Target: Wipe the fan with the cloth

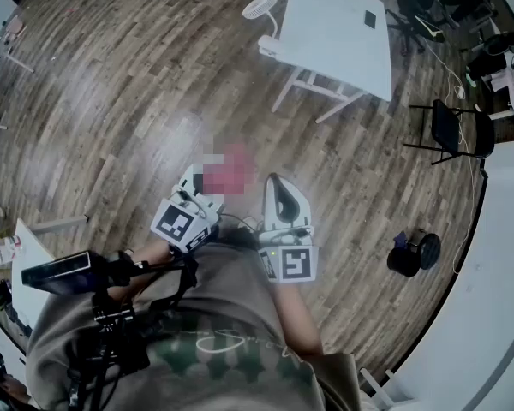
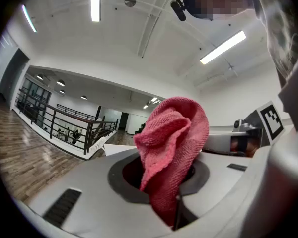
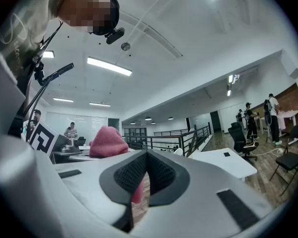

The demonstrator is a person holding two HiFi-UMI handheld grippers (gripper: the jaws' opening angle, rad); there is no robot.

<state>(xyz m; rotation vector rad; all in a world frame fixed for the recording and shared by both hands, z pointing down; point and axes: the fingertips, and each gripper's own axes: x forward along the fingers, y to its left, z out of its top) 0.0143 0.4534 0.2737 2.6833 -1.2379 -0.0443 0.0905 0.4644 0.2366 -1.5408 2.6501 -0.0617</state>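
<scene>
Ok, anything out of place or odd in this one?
Nothing spilled or damaged. The only oddity: the cloth sits bunched in the left hand-held gripper while the fan stands far off across the floor, beside the white table.

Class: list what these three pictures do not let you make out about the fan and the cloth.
Fan: seen in the head view only, too small to judge dust or blades; absent from both gripper views.
Cloth: in the head view, partly under a mosaic patch; in the left gripper view, lower end hidden between the jaws.
</scene>
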